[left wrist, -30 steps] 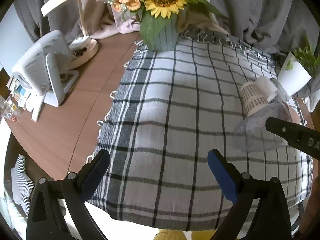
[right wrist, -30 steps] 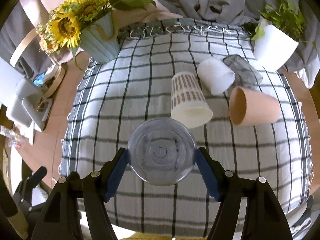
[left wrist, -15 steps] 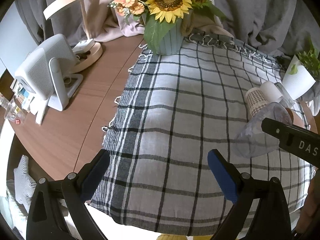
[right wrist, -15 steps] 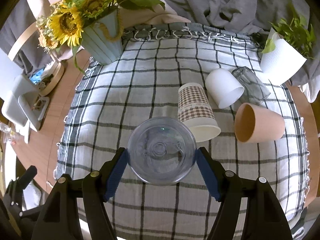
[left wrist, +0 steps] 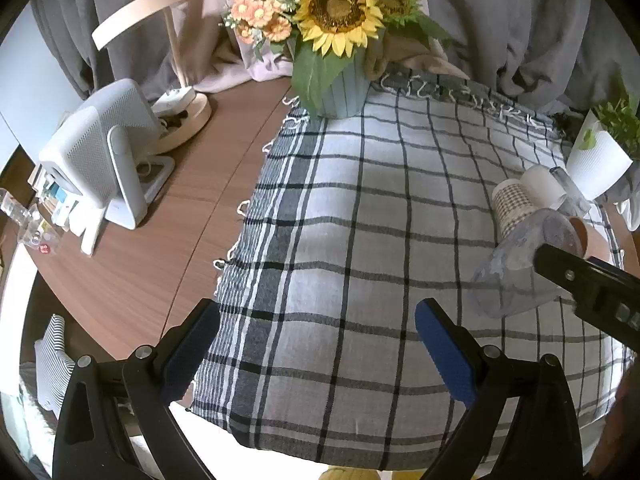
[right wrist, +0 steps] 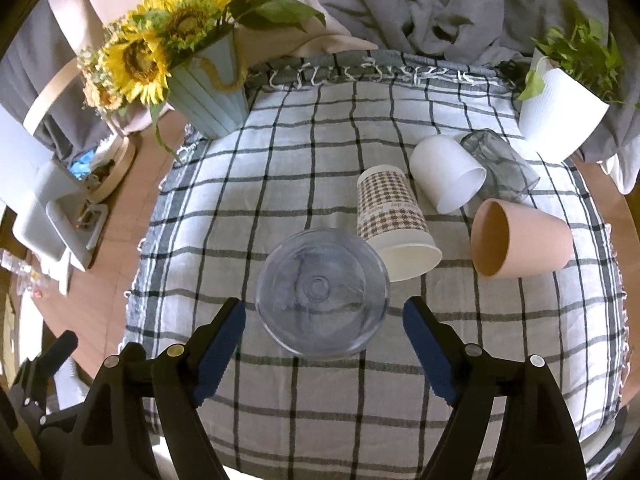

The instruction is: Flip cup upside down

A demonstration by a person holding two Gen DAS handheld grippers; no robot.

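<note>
A clear bluish plastic cup (right wrist: 322, 292) stands upside down on the checked cloth (right wrist: 304, 184), its base toward the right wrist camera. My right gripper (right wrist: 324, 322) is open, its blue pads apart on both sides of the cup and no longer touching it. In the left wrist view the same cup (left wrist: 516, 268) sits at the right, mouth down, with the right gripper's black finger in front of it. My left gripper (left wrist: 316, 344) is open and empty over the cloth's near edge.
A houndstooth paper cup (right wrist: 394, 224), a white cup (right wrist: 446, 174), a grey glass (right wrist: 500, 168) and a peach cup (right wrist: 516, 238) lie on their sides behind. A sunflower vase (right wrist: 208, 88), a white plant pot (right wrist: 560, 116), a white device (left wrist: 100, 156) and a lamp base (left wrist: 184, 120) stand around.
My right gripper has opened and let go of the clear cup, which now rests on the cloth. Both wrist views have drawn back a little.
</note>
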